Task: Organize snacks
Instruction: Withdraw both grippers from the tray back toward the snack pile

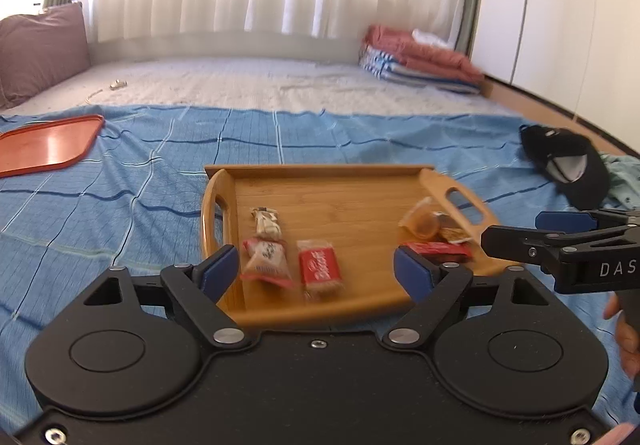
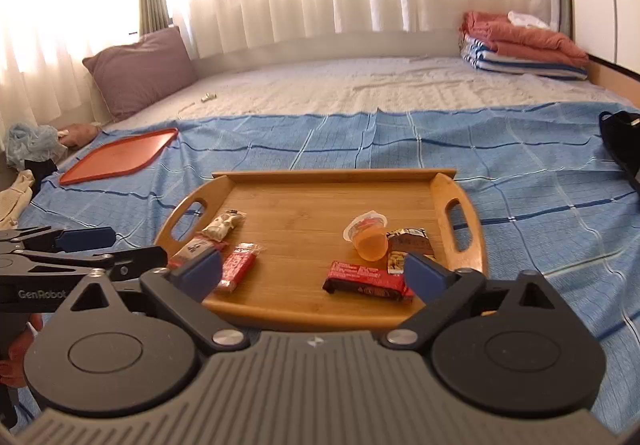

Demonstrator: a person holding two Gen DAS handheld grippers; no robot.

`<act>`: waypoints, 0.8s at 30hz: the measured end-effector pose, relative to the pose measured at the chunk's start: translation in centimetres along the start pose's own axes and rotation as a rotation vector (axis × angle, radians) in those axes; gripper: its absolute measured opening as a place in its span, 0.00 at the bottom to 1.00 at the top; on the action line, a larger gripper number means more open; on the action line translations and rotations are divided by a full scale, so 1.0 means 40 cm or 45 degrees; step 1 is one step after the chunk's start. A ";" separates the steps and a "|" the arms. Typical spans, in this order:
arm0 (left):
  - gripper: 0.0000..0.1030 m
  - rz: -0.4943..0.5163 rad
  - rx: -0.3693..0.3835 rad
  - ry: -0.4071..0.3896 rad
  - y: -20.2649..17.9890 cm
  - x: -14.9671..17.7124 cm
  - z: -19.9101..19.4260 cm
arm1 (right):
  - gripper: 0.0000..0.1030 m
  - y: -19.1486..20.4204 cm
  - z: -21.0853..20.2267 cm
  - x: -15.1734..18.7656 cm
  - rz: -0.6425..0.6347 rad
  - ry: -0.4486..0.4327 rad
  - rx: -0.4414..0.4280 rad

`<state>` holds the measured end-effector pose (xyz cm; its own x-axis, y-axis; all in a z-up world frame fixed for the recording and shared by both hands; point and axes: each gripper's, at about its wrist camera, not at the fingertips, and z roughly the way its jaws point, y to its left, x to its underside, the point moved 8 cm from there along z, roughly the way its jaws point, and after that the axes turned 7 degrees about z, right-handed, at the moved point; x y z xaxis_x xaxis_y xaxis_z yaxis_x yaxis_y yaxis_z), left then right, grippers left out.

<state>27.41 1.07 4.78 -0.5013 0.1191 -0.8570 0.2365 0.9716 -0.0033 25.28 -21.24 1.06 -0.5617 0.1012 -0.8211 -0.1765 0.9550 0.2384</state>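
Note:
A wooden tray (image 1: 340, 197) (image 2: 304, 213) with handles lies on the blue checked blanket. Several wrapped snacks lie on it. At its left are a white bar (image 1: 266, 223), a red-and-white bag (image 1: 266, 259) and a red biscuit packet (image 1: 320, 265) (image 2: 240, 269). At its right are an orange jelly cup (image 2: 370, 237) on its side, a brown packet (image 2: 408, 241) and a red chocolate bar (image 2: 364, 279). My left gripper (image 1: 316, 265) hovers open over the tray's near edge, holding nothing. My right gripper (image 2: 312, 271) is also open and empty, beside the left one.
An orange plastic tray (image 2: 120, 157) lies on the blanket at far left. A purple pillow (image 2: 140, 69) leans by the curtains. Folded blankets (image 2: 520, 45) are stacked at the back right. A black cap (image 1: 568, 165) lies to the right, and loose clothes (image 2: 28, 149) lie at the left.

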 end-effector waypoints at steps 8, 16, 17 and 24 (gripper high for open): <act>0.85 0.049 0.018 -0.032 -0.073 0.121 -0.154 | 1.00 -0.003 -0.136 0.105 -0.028 -0.070 0.037; 0.87 0.050 -0.027 -0.064 -0.105 0.225 -0.243 | 1.00 -0.028 -0.190 0.231 -0.042 -0.087 0.121; 0.88 0.054 -0.040 -0.065 -0.108 0.239 -0.250 | 1.00 -0.030 -0.192 0.249 -0.042 -0.083 0.129; 0.88 0.028 -0.075 -0.044 -0.119 0.326 -0.275 | 1.00 -0.025 -0.187 0.327 -0.050 -0.046 0.135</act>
<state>10.59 0.27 -0.69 -0.4673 0.1340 -0.8739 0.1973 0.9793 0.0447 12.04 -22.98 -6.05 -0.5259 0.0714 -0.8475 -0.1100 0.9824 0.1510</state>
